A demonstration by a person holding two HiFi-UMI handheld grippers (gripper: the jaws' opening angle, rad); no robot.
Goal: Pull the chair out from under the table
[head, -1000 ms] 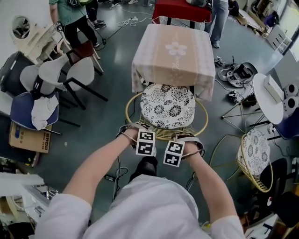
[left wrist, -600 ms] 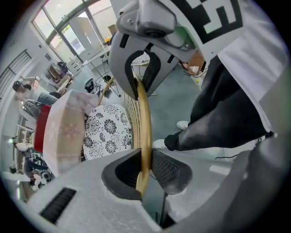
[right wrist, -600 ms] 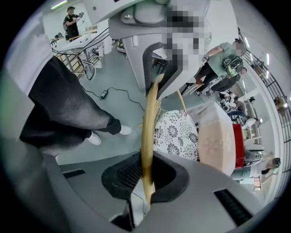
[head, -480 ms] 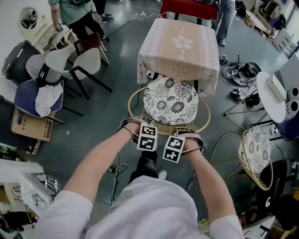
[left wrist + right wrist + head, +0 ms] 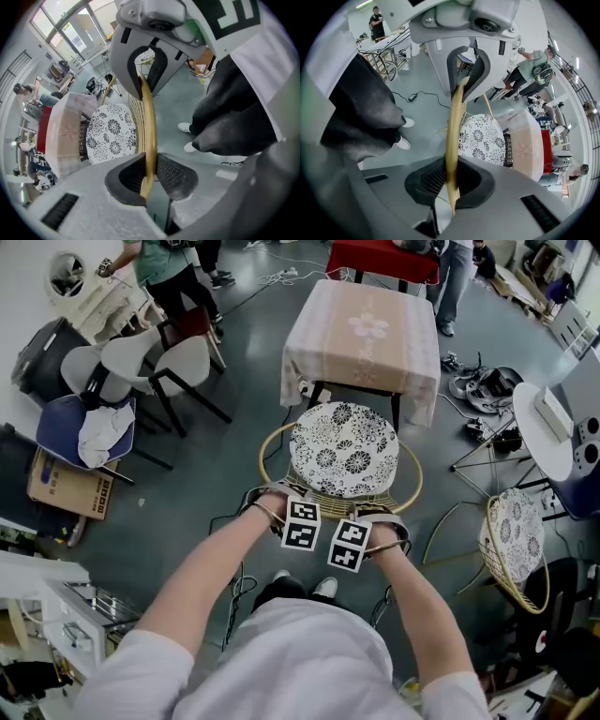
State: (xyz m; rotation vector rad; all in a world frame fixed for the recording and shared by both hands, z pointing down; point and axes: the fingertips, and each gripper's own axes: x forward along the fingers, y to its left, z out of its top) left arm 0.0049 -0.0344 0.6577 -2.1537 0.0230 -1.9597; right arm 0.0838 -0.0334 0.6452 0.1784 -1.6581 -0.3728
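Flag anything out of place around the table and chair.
The wicker chair and table look sound. At left, a white cloth lies crumpled on a blue chair; gear and cables litter the floor right of the table.

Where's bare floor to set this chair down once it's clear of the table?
Bare floor lies left of the rattan chair, bordered by the white chairs and the table. Crowded on the right: tripod, gear pile, a second rattan chair. A black cable lies by the person's feet.
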